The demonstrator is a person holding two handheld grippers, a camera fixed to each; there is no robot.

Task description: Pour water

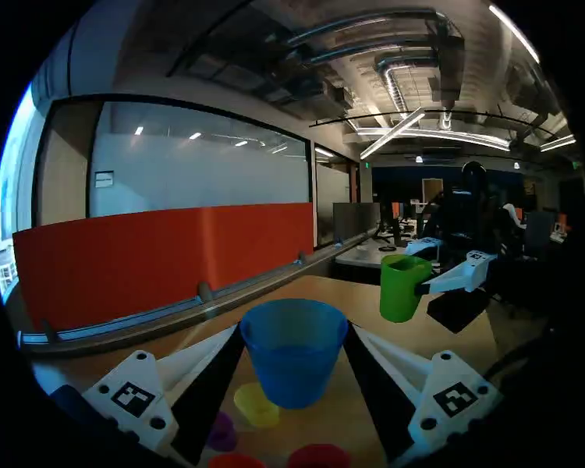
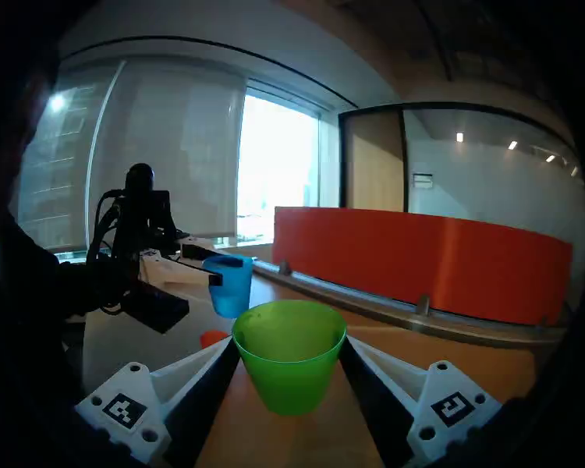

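A blue cup (image 1: 294,366) stands upright between the fingers of my left gripper (image 1: 294,335), which is shut on it above the wooden table (image 1: 417,335). Farther off to the right, the right gripper (image 1: 456,279) holds a green cup (image 1: 400,287) upright. In the right gripper view, the green cup (image 2: 290,359) is clamped in my right gripper (image 2: 290,343), and its inside looks empty. The blue cup (image 2: 230,285) hangs farther off to the left in the left gripper (image 2: 185,265). I cannot tell whether the blue cup holds water.
Small cups lie on the table under the blue cup: yellow (image 1: 257,405), purple (image 1: 222,431) and red (image 1: 317,456). An orange partition (image 1: 168,257) with a metal rail runs along the table's far edge. A person's dark sleeve (image 2: 35,288) is at the left.
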